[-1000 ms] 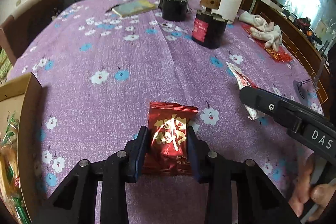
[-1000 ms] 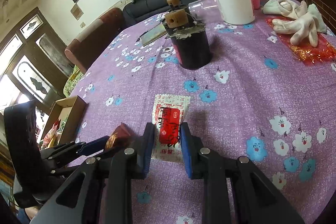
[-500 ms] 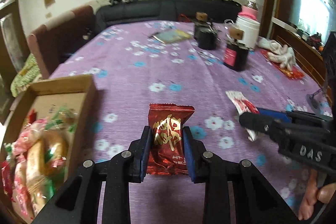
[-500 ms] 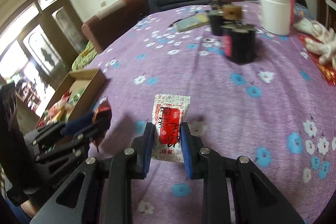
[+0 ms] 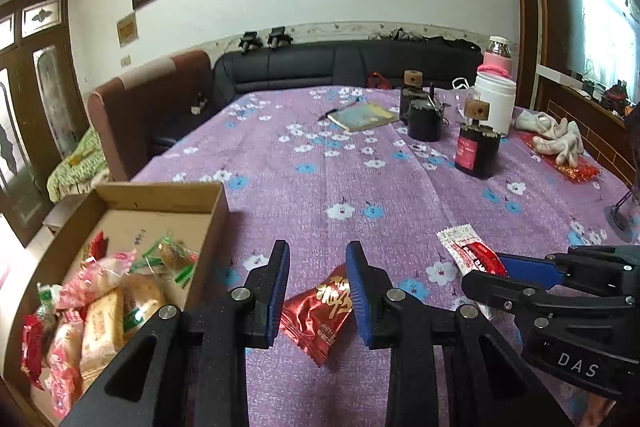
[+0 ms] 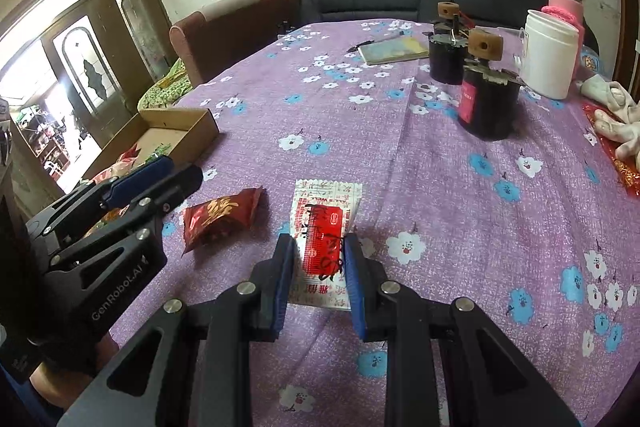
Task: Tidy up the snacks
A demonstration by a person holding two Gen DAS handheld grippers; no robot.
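Purple floral tablecloth (image 5: 304, 195); left tool (image 5: 318, 285) gapes empty, right tool (image 6: 318, 269) pinches white sachet (image 6: 326, 223).

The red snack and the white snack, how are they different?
The red snack is shiny dark red with gold writing; the white snack is white with a red patch. The red snack lies loose under the open left gripper; the white snack sits gripped in the right gripper. Both are sealed packets outside the box.

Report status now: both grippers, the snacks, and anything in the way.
Left gripper open, red snack lying loose on cloth. Right gripper shut on white packet. Box path unobstructed.
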